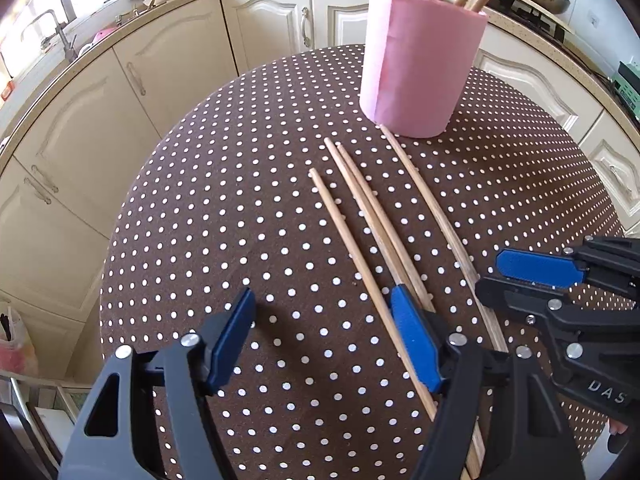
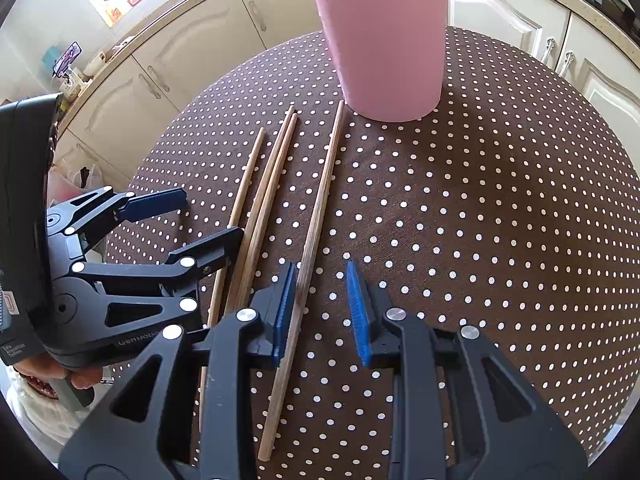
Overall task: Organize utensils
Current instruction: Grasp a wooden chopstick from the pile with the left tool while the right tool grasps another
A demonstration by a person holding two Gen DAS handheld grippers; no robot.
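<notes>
Left wrist view: left gripper (image 1: 320,336), jaws wide apart over the dotted table (image 1: 240,240), nothing gripped, its right pad over the four loose chopsticks (image 1: 360,216) lying near the table's middle below the pink cup (image 1: 420,64) at the far edge. Right wrist view: right gripper (image 2: 320,304), jaws partly apart and empty, left pad just beside the rightmost chopstick (image 2: 320,208).

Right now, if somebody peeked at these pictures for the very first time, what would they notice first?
Probably the pink cup at the far side of the brown polka-dot tablecloth, with wooden chopsticks standing in it. Next, the four loose chopsticks lying side by side on the cloth in front of it. Closest are the two black grippers with blue pads: the left gripper open over the sticks, the right gripper open around the rightmost chopstick.
</notes>
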